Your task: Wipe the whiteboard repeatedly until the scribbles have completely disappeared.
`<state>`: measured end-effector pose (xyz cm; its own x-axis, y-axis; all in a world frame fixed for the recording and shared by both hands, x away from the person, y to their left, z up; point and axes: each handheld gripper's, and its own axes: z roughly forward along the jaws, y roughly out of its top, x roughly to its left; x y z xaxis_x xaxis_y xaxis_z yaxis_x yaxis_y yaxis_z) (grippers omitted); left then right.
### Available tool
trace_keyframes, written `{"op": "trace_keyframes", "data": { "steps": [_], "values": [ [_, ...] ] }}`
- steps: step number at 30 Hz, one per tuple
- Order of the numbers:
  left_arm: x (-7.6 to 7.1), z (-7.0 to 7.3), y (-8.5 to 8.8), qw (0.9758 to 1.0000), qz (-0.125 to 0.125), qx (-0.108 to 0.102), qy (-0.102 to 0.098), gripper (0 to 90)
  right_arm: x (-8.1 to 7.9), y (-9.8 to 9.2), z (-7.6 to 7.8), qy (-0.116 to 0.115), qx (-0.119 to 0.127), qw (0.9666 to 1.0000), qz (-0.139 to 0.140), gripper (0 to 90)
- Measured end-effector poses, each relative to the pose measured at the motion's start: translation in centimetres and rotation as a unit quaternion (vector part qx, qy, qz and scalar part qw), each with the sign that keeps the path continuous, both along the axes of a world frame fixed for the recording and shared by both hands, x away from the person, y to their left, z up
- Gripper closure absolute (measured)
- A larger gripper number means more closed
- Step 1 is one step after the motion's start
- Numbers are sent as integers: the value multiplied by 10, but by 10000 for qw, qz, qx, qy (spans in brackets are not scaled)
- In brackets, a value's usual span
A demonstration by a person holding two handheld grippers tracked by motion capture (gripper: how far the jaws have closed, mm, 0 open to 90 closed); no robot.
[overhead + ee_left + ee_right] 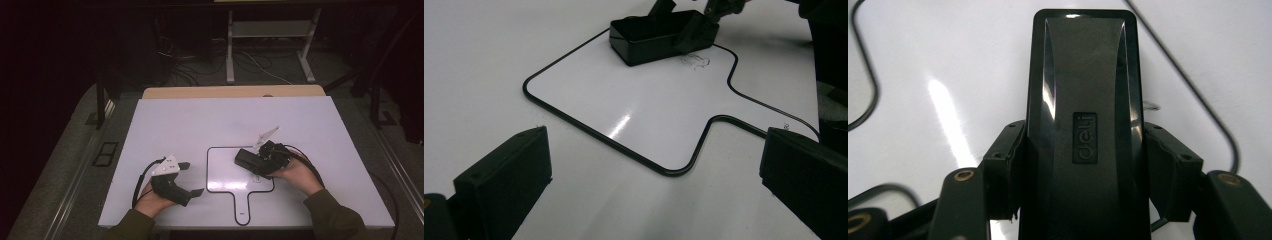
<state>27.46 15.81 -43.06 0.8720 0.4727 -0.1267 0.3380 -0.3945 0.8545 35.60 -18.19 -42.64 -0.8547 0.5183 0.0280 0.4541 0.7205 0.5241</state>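
Black plastic, glossy and oblong: the eraser sits clamped between the jaws of the right tool, which grip its two long sides near the rear end. In the right gripper view its long axis runs straight ahead of the tool, in line with the jaws, with the front end well clear of them. It lies on, or just above, the small whiteboard, a white board with a thin black rim and a short handle that points toward the person; whether the underside actually touches the surface I cannot tell.

From the high view the eraser is over the board's upper right part, lying at a slant with its free end toward the board's middle. A faint pen mark shows in the left gripper view just beside the eraser, on the side near the right tool. So a wipe, as I judge it, would drag the eraser back across that mark rather than push it forward.

The left tool rests on the table to the left of the board, jaws wide apart and holding nothing, aimed across the board at the eraser. The right hand is plainly the nearer one.

Room is ample: bare white table lies all round the board, and the board's rim stands well in from the table's edges.
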Motion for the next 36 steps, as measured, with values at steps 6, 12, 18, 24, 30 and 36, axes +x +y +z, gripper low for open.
{"op": "trace_keyframes", "data": {
  "steps": [6, 12, 18, 24, 30, 36],
  "values": [
    [0, 0, 0, 10000, 6, 0, 5, 0, 17, -1, 0, 3, 27, 9999, -141, 386],
    [0, 0, 0, 10000, -6, 12, 11, 0, 32, 1, 0, 52, 38, 9996, -282, 386],
    [0, 0, 1, 10000, -15, 14, 12, 0, 39, 1, 0, 36, -2, 9995, -326, 386],
    [0, 0, 0, 10000, 4, -9, 17, 0, 31, 2, 0, 34, -42, 9997, -256, 386],
    [0, 0, 0, 10000, 14, -19, 12, 0, 21, 2, 1, 41, -74, 9999, -130, 386],
    [-1, 0, -1, 10000, 14, -3, 8, 0, 5, 3, 1, 19, -137, 9999, 31, 386]
  ]
}}
